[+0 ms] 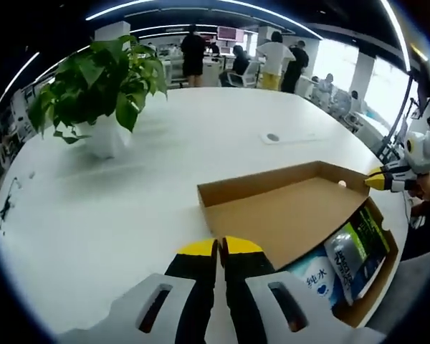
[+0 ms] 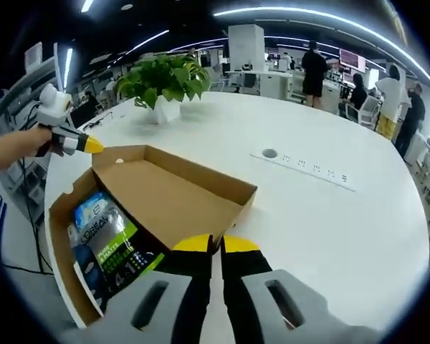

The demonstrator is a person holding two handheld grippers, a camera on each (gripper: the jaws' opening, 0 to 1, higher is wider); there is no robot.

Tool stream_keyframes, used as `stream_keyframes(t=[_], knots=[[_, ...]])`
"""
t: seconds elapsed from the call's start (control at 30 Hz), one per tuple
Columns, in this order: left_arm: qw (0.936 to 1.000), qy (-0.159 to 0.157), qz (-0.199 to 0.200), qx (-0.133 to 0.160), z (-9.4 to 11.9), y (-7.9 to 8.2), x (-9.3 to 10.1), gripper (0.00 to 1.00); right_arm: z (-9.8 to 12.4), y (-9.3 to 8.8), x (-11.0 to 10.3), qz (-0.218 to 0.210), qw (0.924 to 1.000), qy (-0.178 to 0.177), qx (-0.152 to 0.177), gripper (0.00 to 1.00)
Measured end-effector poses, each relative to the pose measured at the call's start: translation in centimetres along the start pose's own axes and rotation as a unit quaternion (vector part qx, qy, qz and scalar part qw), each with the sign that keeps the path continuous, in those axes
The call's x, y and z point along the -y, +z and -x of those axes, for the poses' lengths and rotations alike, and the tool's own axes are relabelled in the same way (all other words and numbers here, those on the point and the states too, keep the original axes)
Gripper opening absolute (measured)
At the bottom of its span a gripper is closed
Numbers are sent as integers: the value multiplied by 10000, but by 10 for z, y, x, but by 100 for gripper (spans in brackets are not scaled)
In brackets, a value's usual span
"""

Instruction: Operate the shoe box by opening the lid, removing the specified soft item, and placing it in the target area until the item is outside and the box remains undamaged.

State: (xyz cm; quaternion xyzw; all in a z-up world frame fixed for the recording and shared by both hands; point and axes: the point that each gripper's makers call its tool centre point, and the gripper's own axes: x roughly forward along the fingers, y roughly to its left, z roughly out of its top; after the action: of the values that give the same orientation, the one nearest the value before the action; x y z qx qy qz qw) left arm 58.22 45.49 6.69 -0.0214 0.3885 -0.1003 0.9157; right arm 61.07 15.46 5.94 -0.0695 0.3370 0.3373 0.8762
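A brown cardboard shoe box [image 1: 378, 276] lies open on the white table [image 1: 129, 208], its lid [image 1: 294, 211] swung back with the inside up. In the box lie a green-and-black soft pack [image 1: 358, 251] and a blue-and-white wipes pack [image 1: 317, 281]. My left gripper [image 1: 221, 247] is shut, its tips at the lid's near corner. The right gripper [image 1: 378, 180], held by a hand, touches the lid's far corner. In the right gripper view the right gripper [image 2: 218, 244] is shut at the lid's [image 2: 172, 197] edge; the green pack [image 2: 115, 240] lies left, and the left gripper [image 2: 92, 146] is at the far corner.
A potted green plant [image 1: 104, 86] [image 2: 165, 82] stands on the table beyond the box. A power socket strip [image 2: 301, 166] is set into the tabletop, with a round port [image 1: 272, 137]. Several people [image 1: 193, 54] stand at desks in the background.
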Motion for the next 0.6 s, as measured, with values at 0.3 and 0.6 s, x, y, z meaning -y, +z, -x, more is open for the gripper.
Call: stream_keyframes(t=[0.3,0.6], knots=[[9995,11,161,-279,-2,-2,2,0,-1,-3,1,-305,9993,83,-186,2],[9992,42,128,-363,-2,-2,4,0,-3,-3,0,-392,9989,122,-239,3]])
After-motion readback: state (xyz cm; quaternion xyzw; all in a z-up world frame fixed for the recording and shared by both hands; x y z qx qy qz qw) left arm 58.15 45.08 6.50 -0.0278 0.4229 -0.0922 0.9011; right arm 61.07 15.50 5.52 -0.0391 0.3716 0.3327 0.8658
